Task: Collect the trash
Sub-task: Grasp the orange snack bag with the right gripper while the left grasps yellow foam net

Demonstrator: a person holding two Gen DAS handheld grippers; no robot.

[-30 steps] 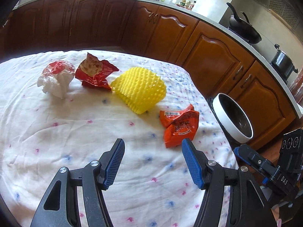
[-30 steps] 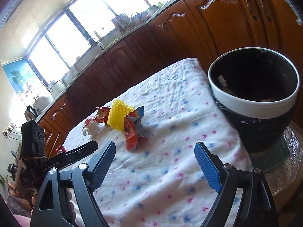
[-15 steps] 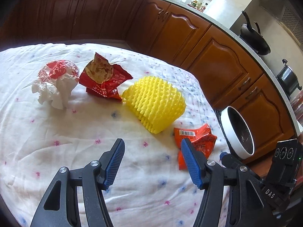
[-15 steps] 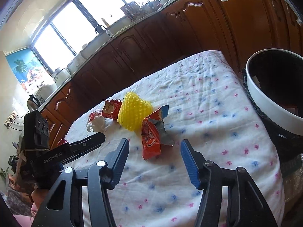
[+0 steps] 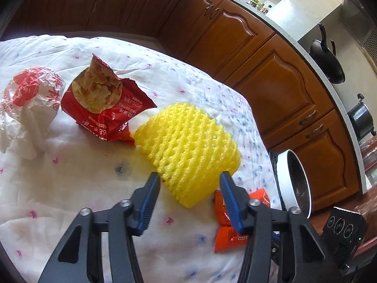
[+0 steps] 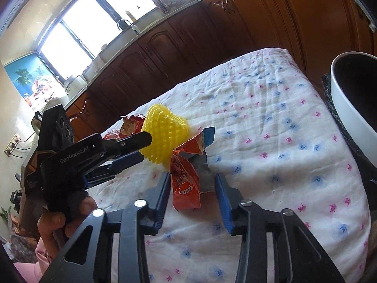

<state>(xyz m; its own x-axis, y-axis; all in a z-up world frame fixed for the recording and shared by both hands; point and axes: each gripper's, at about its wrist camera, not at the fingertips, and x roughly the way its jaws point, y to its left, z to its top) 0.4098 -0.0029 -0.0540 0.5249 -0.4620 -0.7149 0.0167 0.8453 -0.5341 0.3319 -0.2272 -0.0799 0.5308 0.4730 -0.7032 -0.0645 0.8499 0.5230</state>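
A yellow foam fruit net (image 5: 188, 146) lies mid-table; my left gripper (image 5: 189, 179) is open with its fingers either side of the net's near end, not closed on it. An orange snack wrapper (image 6: 186, 179) lies just ahead of my open right gripper (image 6: 192, 181), between its fingertips; it also shows in the left wrist view (image 5: 232, 233). A red chip bag (image 5: 103, 103) and a crumpled white-and-red paper wrapper (image 5: 28, 103) lie to the left. The white-rimmed black bin (image 6: 348, 103) stands off the table's right edge.
The table wears a white flowered cloth (image 6: 271, 122). Brown kitchen cabinets (image 5: 271, 75) run behind it, with a wok (image 5: 327, 59) and pot on the counter. The left gripper (image 6: 139, 151) shows in the right wrist view, touching the net.
Both grippers have moved forward: the left up to the yellow net, the right up to the orange wrapper. Both stay open, somewhat narrower than before. The bin has slid to the right of both views.
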